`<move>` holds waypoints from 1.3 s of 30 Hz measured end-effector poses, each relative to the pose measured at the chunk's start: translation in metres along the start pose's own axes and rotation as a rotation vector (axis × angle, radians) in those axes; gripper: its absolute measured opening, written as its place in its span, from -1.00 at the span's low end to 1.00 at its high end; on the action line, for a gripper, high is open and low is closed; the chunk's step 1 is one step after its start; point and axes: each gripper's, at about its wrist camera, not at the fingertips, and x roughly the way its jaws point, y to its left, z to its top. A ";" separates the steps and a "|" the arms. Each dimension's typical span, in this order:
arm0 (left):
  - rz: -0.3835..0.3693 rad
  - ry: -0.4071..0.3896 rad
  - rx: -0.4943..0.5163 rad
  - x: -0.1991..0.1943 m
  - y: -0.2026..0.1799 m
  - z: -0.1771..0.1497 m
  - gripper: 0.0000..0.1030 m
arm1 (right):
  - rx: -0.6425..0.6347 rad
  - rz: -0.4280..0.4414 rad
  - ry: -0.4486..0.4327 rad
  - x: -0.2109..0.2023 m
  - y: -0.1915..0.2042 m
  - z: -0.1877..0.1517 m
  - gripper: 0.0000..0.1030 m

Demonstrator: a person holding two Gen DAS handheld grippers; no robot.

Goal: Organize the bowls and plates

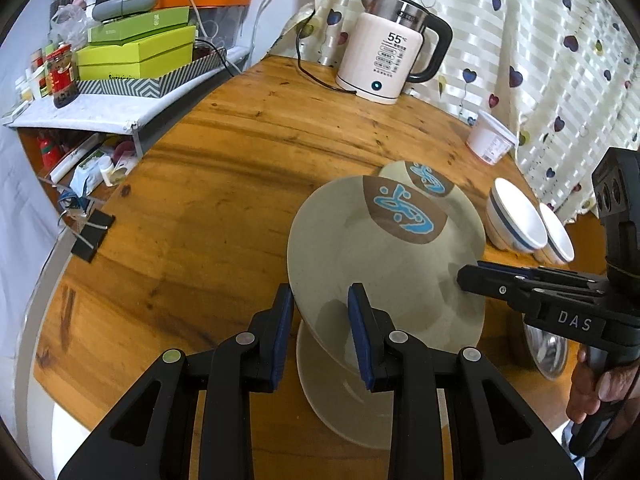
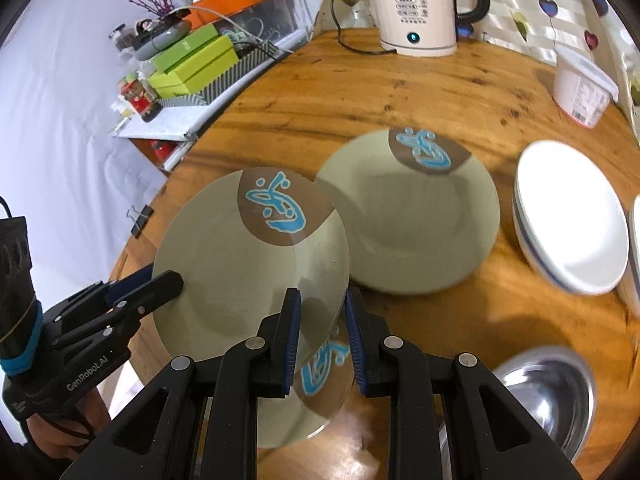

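Note:
A beige plate with a blue fish motif (image 1: 372, 248) (image 2: 240, 264) hangs tilted above the wooden table. My left gripper (image 1: 320, 296) (image 2: 160, 276) is shut on its left rim. On the opposite rim my right gripper (image 2: 323, 296) (image 1: 466, 276) is shut too. Directly beneath lies a matching plate (image 1: 344, 396) (image 2: 288, 420), partly hidden by the held one. A third matching plate (image 1: 460, 208) (image 2: 412, 224) rests on the table just beyond. White bowls with a blue band (image 1: 516, 220) (image 2: 572, 216) sit to the right of it.
A steel bowl (image 2: 548, 388) (image 1: 548, 352) sits near the right front edge. An electric kettle (image 1: 384, 56) (image 2: 416, 4) with its cord and a white tub (image 1: 490, 140) (image 2: 580, 88) stand at the back. A cluttered shelf (image 1: 132, 60) borders the table's left.

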 end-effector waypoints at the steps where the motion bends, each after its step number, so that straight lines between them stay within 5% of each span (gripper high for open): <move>1: -0.001 0.005 0.002 0.000 -0.001 -0.002 -0.43 | 0.005 -0.001 0.002 0.000 -0.001 -0.004 -0.57; 39: -0.007 0.063 0.012 0.000 -0.007 -0.038 -0.43 | 0.037 -0.017 0.039 -0.001 -0.001 -0.049 -0.57</move>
